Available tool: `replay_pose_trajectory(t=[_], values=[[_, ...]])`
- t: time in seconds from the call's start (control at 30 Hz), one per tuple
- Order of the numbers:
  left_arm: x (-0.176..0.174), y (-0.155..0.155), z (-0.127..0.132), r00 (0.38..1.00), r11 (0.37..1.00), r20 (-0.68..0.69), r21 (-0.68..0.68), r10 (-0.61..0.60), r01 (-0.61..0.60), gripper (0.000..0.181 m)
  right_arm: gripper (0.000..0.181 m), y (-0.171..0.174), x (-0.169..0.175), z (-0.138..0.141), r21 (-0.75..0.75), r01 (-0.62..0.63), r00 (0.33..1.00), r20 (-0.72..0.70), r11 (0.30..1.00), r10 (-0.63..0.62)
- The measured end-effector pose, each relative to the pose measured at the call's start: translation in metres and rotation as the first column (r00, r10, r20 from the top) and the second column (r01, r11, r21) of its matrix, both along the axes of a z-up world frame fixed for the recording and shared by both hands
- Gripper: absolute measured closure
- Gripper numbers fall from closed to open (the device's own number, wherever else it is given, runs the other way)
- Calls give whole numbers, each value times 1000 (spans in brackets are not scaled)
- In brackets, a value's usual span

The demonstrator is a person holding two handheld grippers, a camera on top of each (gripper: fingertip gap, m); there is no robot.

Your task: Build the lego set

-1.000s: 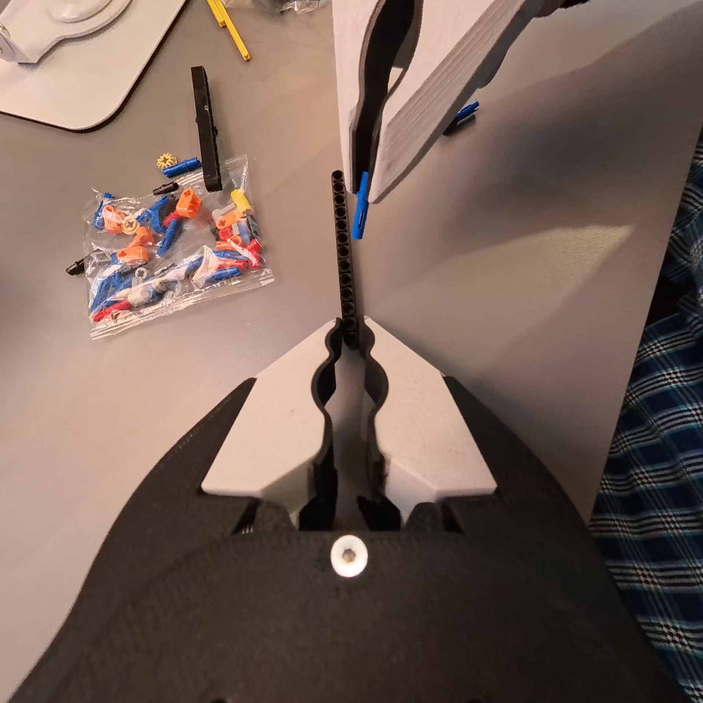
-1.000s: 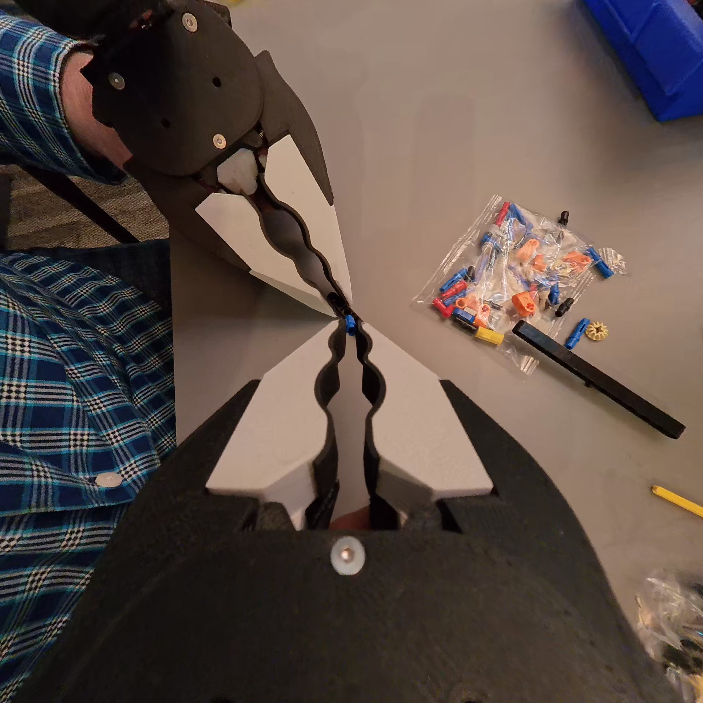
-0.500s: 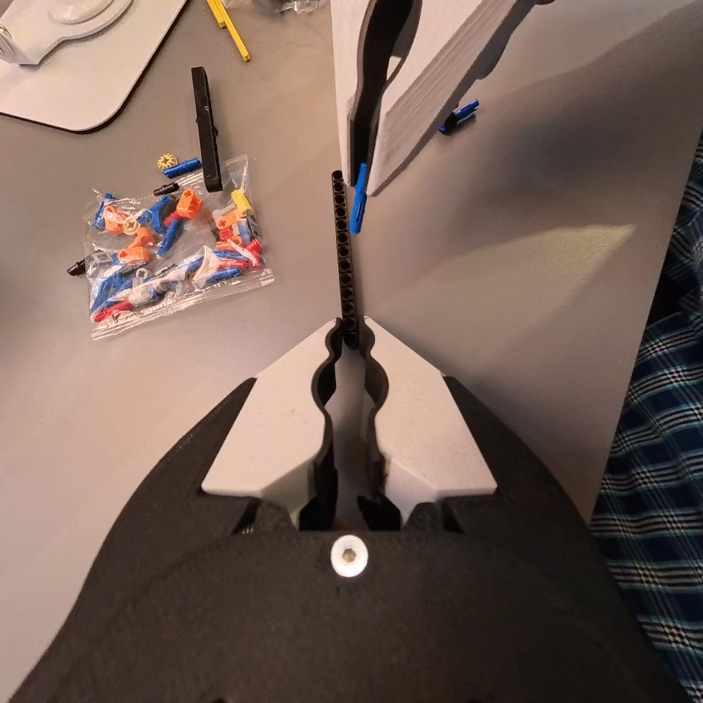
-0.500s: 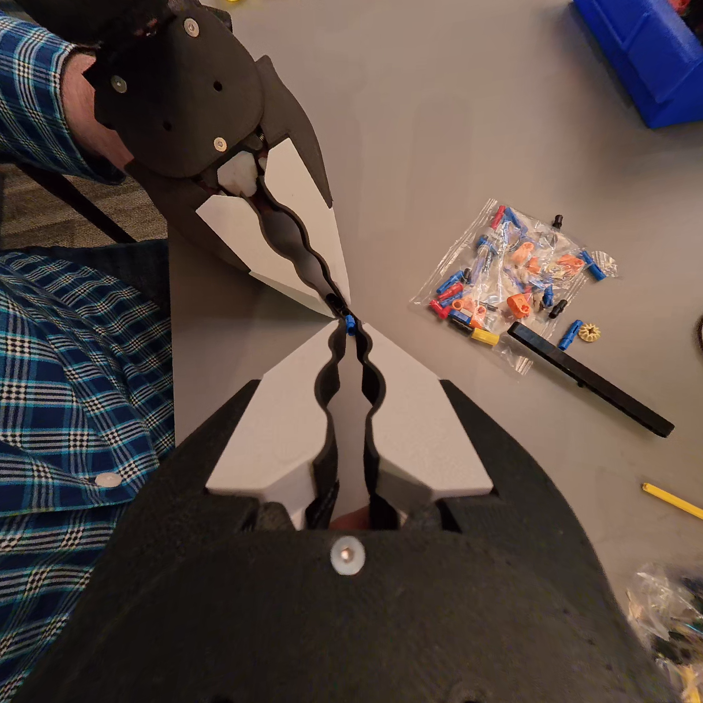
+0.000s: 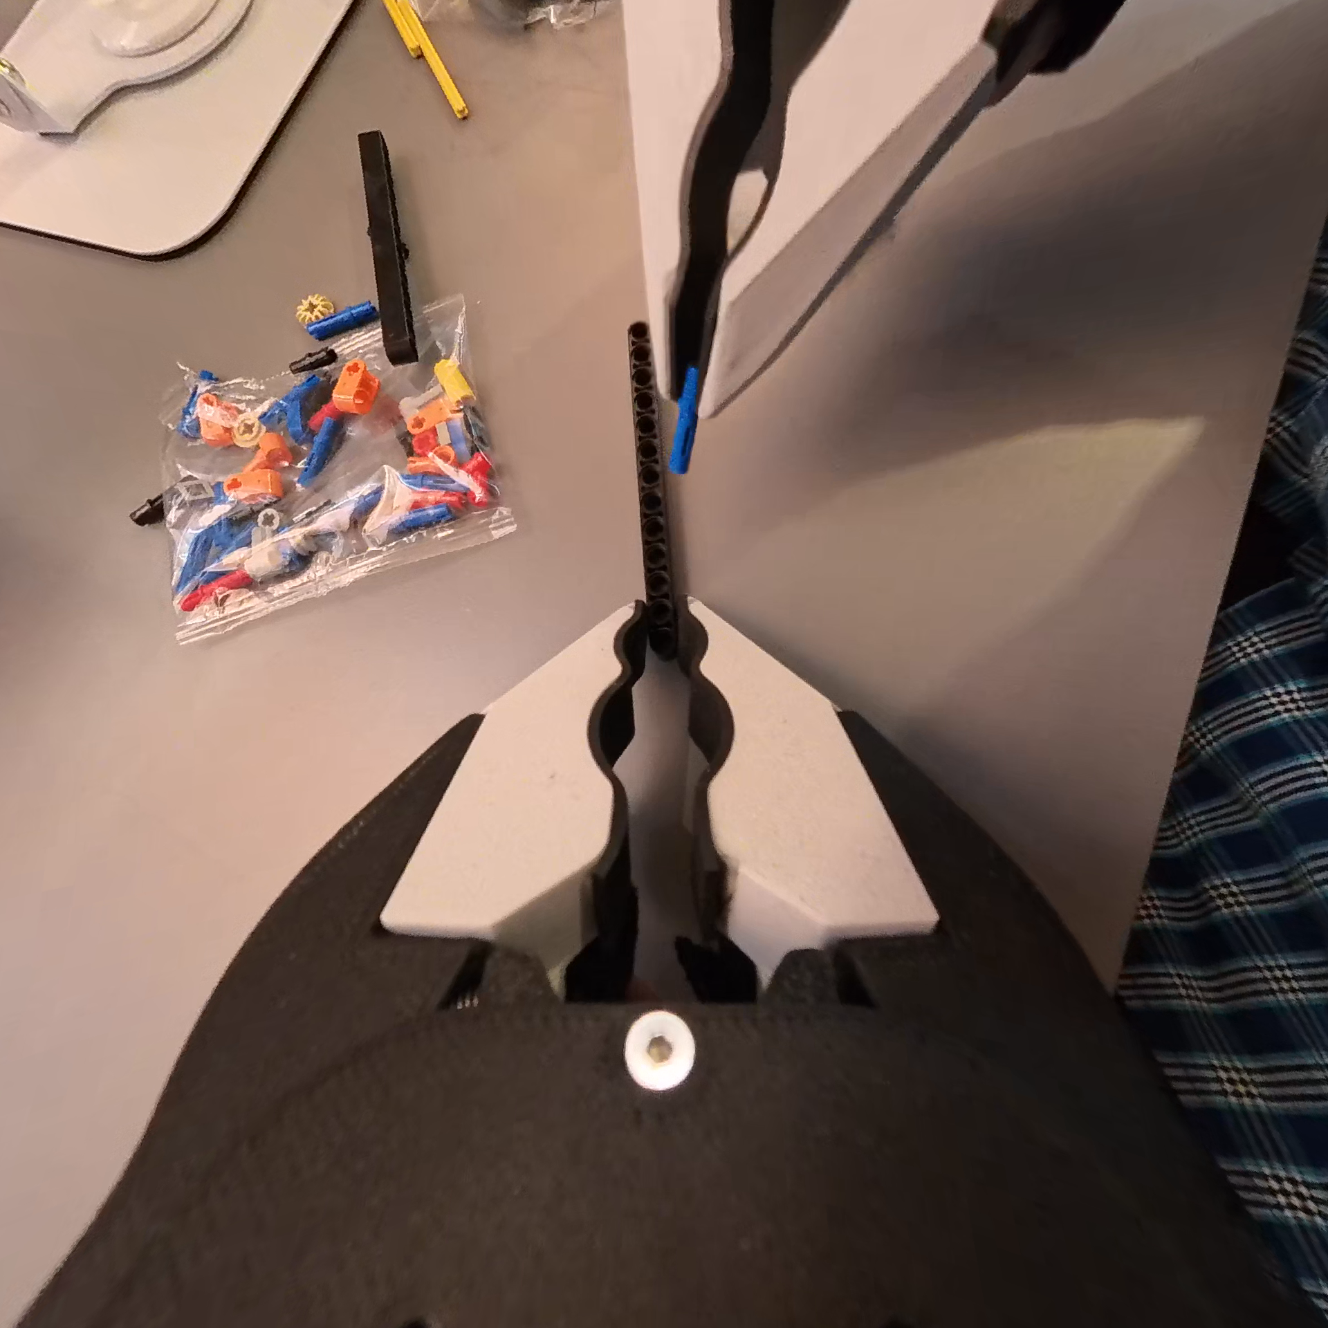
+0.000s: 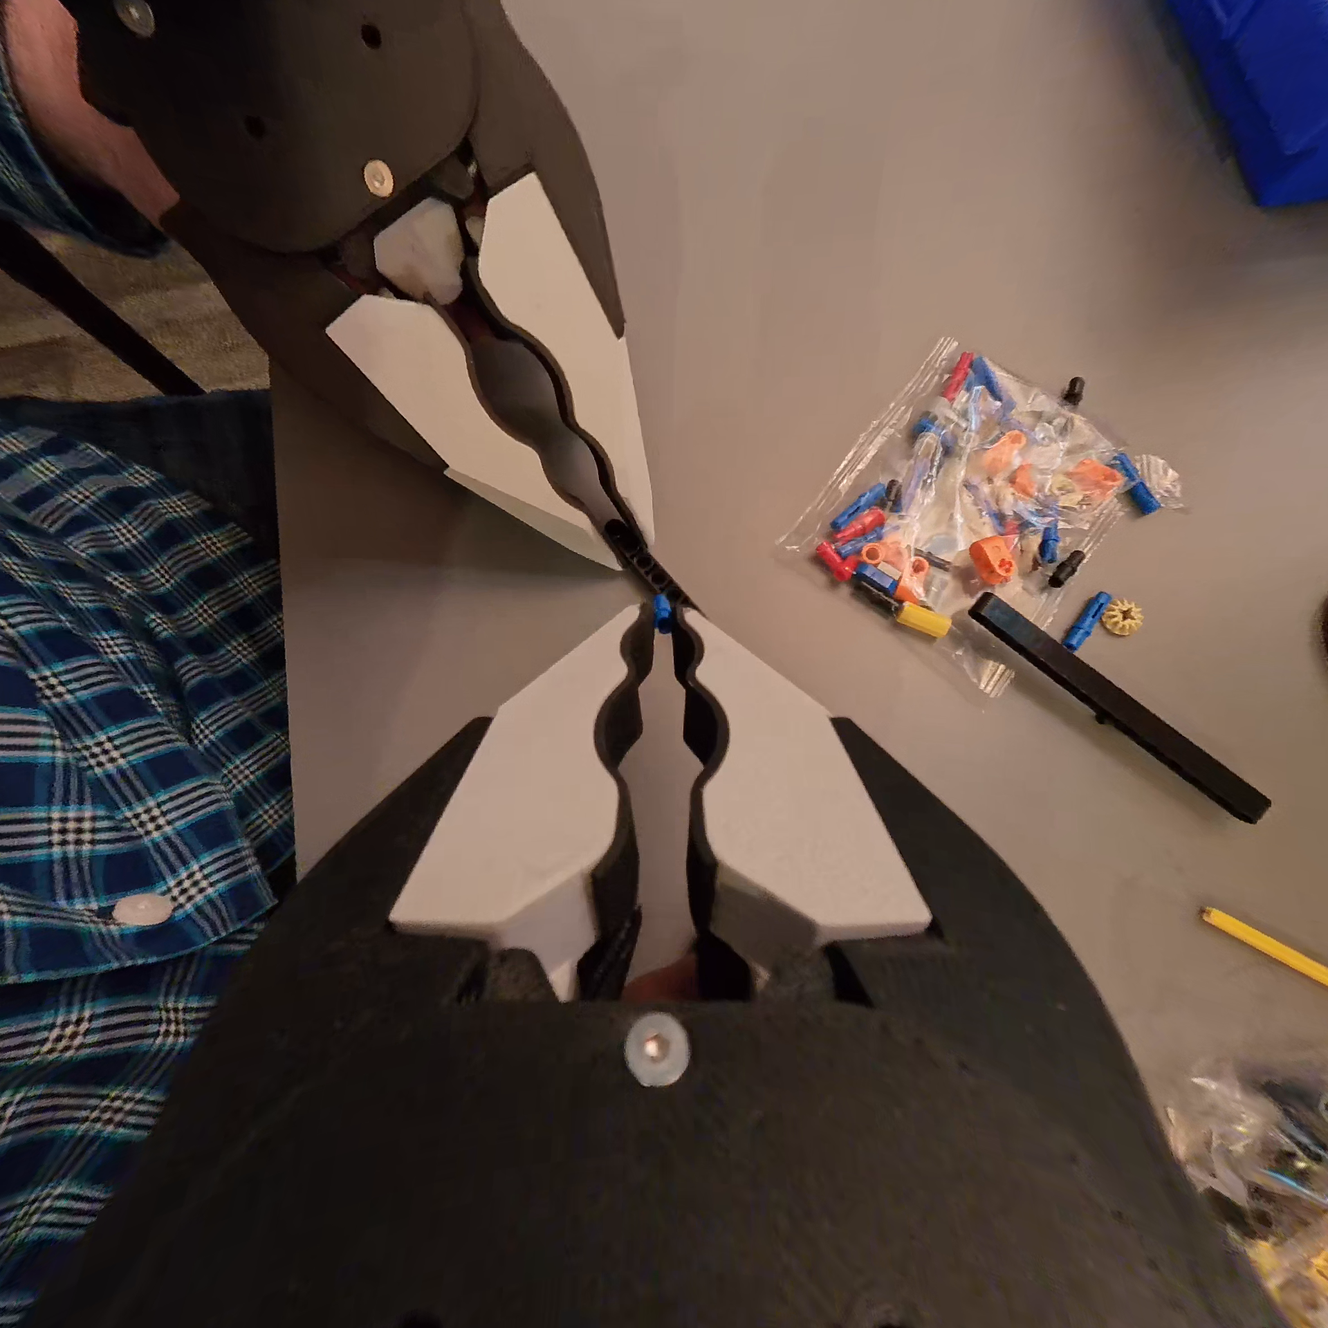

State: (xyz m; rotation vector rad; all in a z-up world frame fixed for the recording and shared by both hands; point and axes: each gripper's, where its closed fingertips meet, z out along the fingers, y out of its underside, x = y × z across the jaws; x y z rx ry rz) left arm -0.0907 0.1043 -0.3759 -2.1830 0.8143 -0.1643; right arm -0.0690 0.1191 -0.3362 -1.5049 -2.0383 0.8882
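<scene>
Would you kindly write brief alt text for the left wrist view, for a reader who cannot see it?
The left gripper is shut on a long black holed beam pointing away, while the right gripper from above holds a blue pin beside it. On the grey table to the left lie a clear bag of small parts and a black bar.

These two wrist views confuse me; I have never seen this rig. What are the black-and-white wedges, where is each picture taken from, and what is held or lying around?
No robot here: a person holds a handheld gripper in each hand, with a camera looking along its jaws. The left gripper clamps one end of a long black holed beam. The right gripper pinches a small blue pin beside that beam, apparently not yet inserted. On the grey table lie a clear bag of small parts, another black beam, a tan gear and yellow rods.
</scene>
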Motion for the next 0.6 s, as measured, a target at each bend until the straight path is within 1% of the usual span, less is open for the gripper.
replay_pose_trajectory(t=[0.03, 0.27, 0.6], values=[[0, 0, 0, 1000, 1000, 1, -1, -1, 1, 176, 180, -1, 0, -2, 13, -6, 1000, 6, 1000, 6], [0, 0, 0, 1000, 1000, 1, 0, -9, 9, 176, 180, -6, -6, -8, 51, -25, 1000, 21, 998, 24], [1, 0, 0, 1000, 1000, -8, 8, -14, 14, 176, 180, -23, -23, -12, 3, -53, 999, 9, 999, 53]])
